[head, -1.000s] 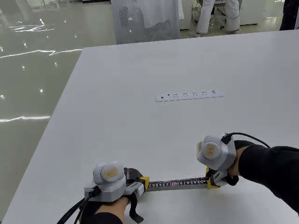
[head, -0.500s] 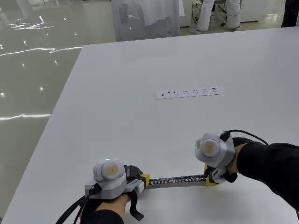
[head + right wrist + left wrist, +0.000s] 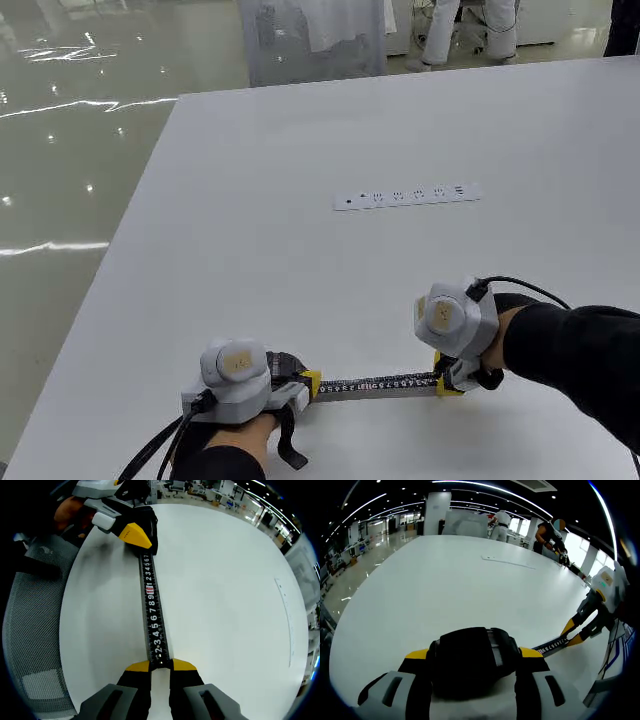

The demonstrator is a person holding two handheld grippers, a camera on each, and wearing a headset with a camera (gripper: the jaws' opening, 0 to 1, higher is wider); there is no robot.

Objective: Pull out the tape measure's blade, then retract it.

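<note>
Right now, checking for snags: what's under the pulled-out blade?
The blade lies along the white table from the case to the right tool. The strip directly beneath it is covered, as is its tip in that tool's jaws.

The table (image 3: 300, 150) is a smooth white top, matt with a faint sheen; beside it the floor (image 3: 70, 150) is polished and mirror-glossy. At the table's near edge the tape measure case (image 3: 470, 655) looks like matt black rubbery plastic, the blade (image 3: 152, 615) a dark satin strip with pale print. The left gripper (image 3: 310, 385) and right gripper (image 3: 160, 666) have smooth pale-grey plastic shells and yellow tips. Beside the table, a chair (image 3: 35, 630) shows grey woven mesh.
</note>
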